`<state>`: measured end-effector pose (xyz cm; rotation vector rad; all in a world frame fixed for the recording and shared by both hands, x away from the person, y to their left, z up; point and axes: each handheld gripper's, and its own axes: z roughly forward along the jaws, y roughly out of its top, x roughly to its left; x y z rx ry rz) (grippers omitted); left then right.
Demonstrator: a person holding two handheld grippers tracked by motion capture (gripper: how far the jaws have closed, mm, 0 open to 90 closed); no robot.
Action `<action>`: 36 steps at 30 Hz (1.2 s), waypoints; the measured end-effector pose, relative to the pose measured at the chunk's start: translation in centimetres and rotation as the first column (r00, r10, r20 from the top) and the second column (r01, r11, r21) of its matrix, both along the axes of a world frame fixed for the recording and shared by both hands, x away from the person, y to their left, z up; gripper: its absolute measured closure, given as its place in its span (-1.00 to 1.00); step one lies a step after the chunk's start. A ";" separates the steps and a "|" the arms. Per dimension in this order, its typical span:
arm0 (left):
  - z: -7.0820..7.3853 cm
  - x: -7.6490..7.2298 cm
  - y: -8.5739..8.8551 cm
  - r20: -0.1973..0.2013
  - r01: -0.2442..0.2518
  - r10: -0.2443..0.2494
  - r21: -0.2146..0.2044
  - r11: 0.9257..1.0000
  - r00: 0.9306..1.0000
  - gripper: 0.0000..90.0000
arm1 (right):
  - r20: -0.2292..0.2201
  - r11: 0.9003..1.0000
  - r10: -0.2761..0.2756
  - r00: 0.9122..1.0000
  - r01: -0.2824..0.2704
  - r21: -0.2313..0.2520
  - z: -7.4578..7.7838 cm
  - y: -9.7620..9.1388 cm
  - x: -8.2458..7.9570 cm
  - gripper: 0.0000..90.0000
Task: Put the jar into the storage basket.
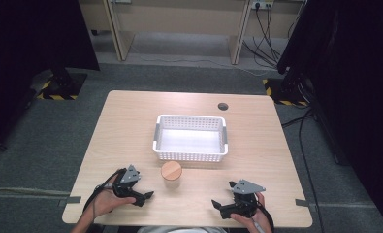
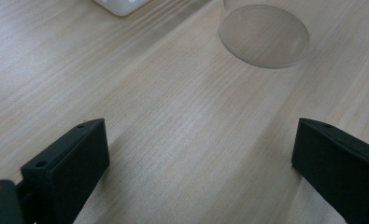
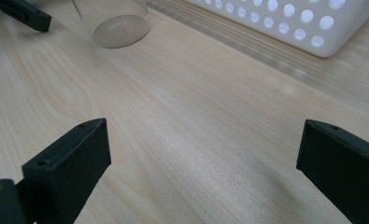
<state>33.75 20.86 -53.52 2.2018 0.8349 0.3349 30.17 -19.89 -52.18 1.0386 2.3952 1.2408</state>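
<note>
Two tools are seen in the high view near the counter's (image 1: 131, 126) front edge, the left tool (image 1: 147, 196) nearer the jar (image 1: 171, 172), which stands upright just in front of the basket (image 1: 190, 138). In the left gripper view, the jaws are spread wide with nothing between, the jar (image 2: 264, 35) ahead and to the right. In the right gripper view, wide empty jaws are seen, the jar (image 3: 121, 23) far left.
</note>
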 end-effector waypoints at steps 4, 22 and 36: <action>0.0 0.0 0.0 0.000 0.000 0.000 0.000 1.000 1.000 -0.92 | -0.003 1.000 -0.003 1.000 0.003 -0.001 -0.1 -0.1 0.1 -0.93; 0.0 0.0 0.0 0.000 -0.001 0.001 0.000 1.000 1.000 -0.92 | -0.018 1.000 0.001 1.000 -0.001 -0.009 -0.4 0.0 0.2 -0.93; 0.0 0.0 0.1 0.000 0.003 -0.003 -0.001 1.000 1.000 -0.91 | -0.023 1.000 0.002 1.000 -0.002 -0.010 -0.5 0.0 0.2 -0.93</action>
